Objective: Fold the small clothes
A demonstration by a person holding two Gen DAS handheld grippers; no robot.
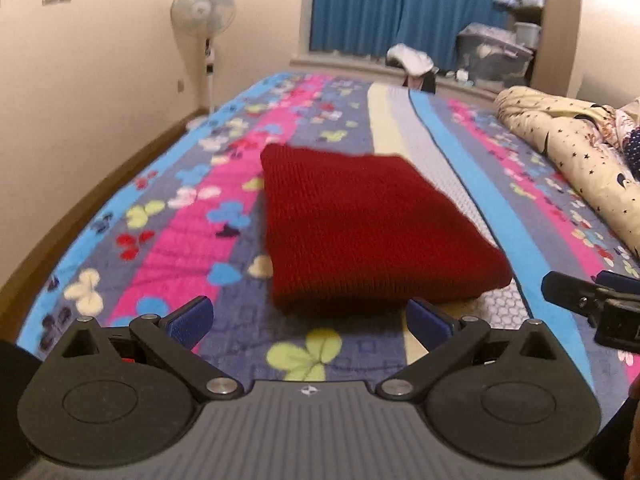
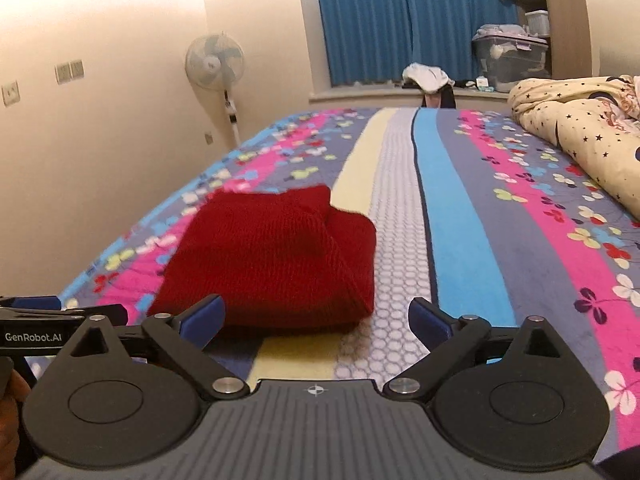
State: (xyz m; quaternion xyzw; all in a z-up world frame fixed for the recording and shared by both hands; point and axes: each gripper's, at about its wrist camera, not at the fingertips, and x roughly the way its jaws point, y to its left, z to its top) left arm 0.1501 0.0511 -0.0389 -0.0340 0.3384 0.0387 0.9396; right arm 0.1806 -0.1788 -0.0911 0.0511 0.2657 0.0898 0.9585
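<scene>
A dark red knitted garment (image 1: 368, 232) lies folded into a compact rectangle on the striped floral bedspread (image 1: 168, 240). My left gripper (image 1: 308, 318) is open and empty, just in front of the garment's near edge. My right gripper (image 2: 316, 318) is open and empty too, near the garment (image 2: 272, 260), which sits ahead and left of it with its folded right side bulging up. The right gripper's finger shows at the right edge of the left wrist view (image 1: 576, 292). The left gripper's body shows at the left edge of the right wrist view (image 2: 36, 320).
A cream star-print duvet (image 1: 576, 160) is bunched on the bed's right side. A standing fan (image 1: 204, 12) is by the left wall. Blue curtains (image 2: 384, 20), a pile of clothes (image 2: 428, 76) and storage boxes (image 2: 508, 56) are beyond the bed's far end.
</scene>
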